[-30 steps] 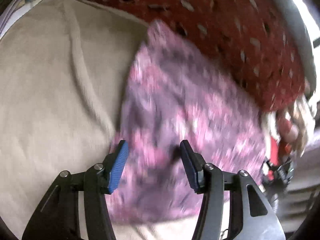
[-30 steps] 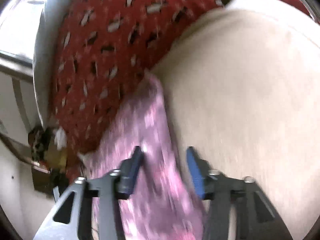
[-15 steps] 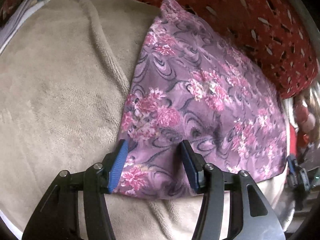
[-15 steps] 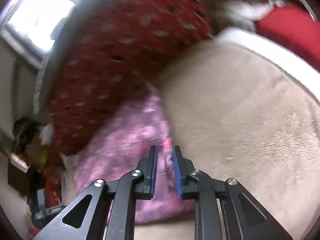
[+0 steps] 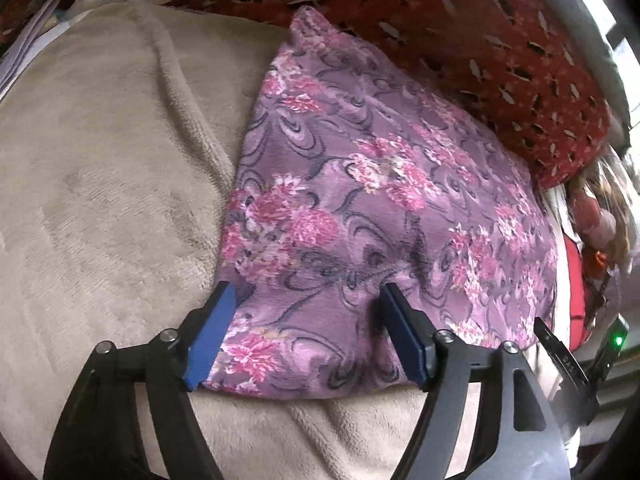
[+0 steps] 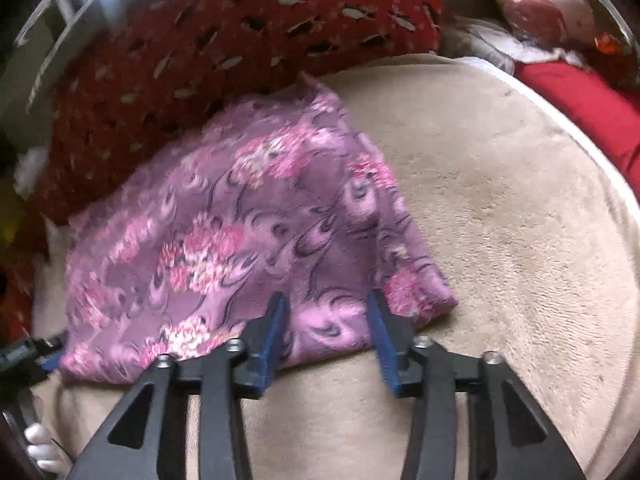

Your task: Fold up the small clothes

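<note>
A folded purple cloth with pink flowers (image 5: 380,200) lies flat on a beige plush blanket (image 5: 100,200). My left gripper (image 5: 307,288) hovers over the cloth's near left corner. Its jaws are opening wide, and the fabric lies under them without being pinched. In the right wrist view the same cloth (image 6: 240,232) spreads to the left. There my right gripper (image 6: 327,296) stands over the cloth's near edge close to its right corner, jaws opening and pads clear of the fabric. The left gripper's black body (image 6: 20,356) shows at that frame's left edge.
A dark red patterned cushion (image 5: 460,32) lies against the cloth's far edge. Papers (image 5: 36,28) sit at the far left. A bright red item (image 6: 580,100) and a doll-like toy (image 5: 596,216) lie beyond the blanket's edge. Open blanket (image 6: 500,220) spreads to the right of the cloth.
The cloth has settled flat. My left jaws widened over its corner. My right gripper closed, then reopened, and swung along the near edge toward the cloth's right corner.
</note>
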The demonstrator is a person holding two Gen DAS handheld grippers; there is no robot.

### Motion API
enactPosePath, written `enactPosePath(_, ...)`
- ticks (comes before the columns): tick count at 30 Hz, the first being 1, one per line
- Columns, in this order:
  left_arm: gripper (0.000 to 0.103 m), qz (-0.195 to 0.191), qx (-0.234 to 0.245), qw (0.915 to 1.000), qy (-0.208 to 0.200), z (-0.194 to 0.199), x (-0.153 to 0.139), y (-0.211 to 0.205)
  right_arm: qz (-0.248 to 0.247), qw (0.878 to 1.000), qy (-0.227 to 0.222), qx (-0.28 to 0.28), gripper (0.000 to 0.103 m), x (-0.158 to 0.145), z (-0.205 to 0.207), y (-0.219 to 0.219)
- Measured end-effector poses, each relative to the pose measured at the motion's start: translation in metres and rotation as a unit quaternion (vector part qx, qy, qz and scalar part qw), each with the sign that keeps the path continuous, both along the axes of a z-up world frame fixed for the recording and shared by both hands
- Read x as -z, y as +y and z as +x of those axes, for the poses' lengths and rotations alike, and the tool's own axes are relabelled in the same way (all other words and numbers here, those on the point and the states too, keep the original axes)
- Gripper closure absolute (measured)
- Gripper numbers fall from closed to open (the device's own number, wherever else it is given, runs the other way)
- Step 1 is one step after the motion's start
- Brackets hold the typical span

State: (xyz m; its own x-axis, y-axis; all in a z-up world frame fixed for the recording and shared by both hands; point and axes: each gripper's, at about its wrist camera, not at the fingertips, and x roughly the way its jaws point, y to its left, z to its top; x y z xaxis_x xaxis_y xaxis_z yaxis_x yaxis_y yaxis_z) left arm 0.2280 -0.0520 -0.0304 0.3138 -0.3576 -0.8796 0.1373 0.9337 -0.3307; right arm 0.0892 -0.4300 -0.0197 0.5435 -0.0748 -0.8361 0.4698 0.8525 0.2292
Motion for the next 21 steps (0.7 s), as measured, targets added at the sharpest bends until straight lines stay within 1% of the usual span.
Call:
enactPosePath(3,0.025,-0.002,0.014,0.9998,-0.011,-0.006,-0.001,0.0,-0.036,0.998,0.044,-0.016,0.032,0.0,0.009,0.017)
enactPosePath(5,0.024,-0.006,0.02,0.9997,-0.015,-0.009,-0.001,0.003,-0.052,0.996,0.07,-0.009,0.028,0.0,0.013,0.025)
enactPosePath(7,0.023,-0.011,0.023,0.9996,-0.013,-0.009,-0.002,0.005,-0.047,0.995,0.09,0.016,0.024,0.003,0.012,0.025)
enactPosePath(9,0.023,-0.017,0.025,0.9995,-0.009,-0.008,-0.002,0.005,-0.036,0.992,0.11,0.049,0.007,0.007,0.01,0.021)
enactPosePath(11,0.022,-0.026,0.025,0.9993,-0.005,-0.005,-0.001,0.006,-0.014,0.988,0.127,0.091,0.001,0.012,0.006,0.015)
enactPosePath(12,0.021,-0.031,0.025,0.9992,-0.004,-0.004,-0.001,0.007,-0.009,0.987,0.126,0.098,0.001,0.013,0.004,0.013)
enactPosePath(16,0.019,-0.048,0.024,0.9986,0.002,-0.002,0.0,0.012,-0.011,0.986,0.133,0.095,0.001,0.015,0.007,0.012)
enactPosePath(19,0.019,-0.039,0.025,0.9989,0.002,-0.001,0.0,0.009,0.001,0.988,0.128,0.087,0.0,0.017,0.008,0.006)
enactPosePath(21,0.019,-0.022,0.029,0.9993,-0.001,-0.002,-0.001,0.003,0.005,0.99,0.118,0.08,0.0,0.02,0.009,-0.003)
